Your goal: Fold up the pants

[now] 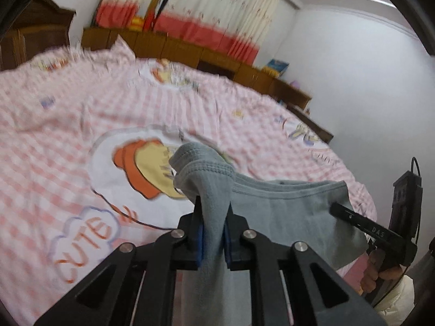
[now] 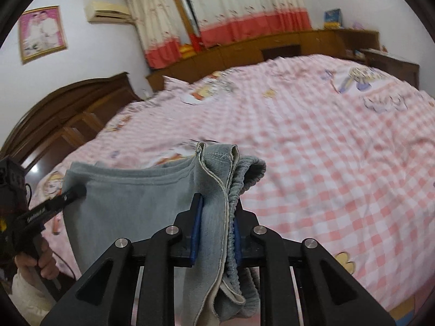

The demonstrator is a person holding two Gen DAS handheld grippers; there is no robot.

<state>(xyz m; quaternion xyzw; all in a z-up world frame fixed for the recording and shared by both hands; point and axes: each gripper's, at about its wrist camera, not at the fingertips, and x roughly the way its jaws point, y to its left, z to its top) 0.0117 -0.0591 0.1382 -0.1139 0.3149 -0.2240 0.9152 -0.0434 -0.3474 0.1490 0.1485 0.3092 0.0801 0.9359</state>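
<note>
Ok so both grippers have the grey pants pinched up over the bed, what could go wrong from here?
1. The left gripper pinches only a bunched corner of the grey pants, so the cloth may slip out if pulled taut.
2. The right gripper clamps several stacked layers at the hem; one could slide free.
3. Fabric sags between the grips, so it may land creased on the pink checked bedspread.
</note>
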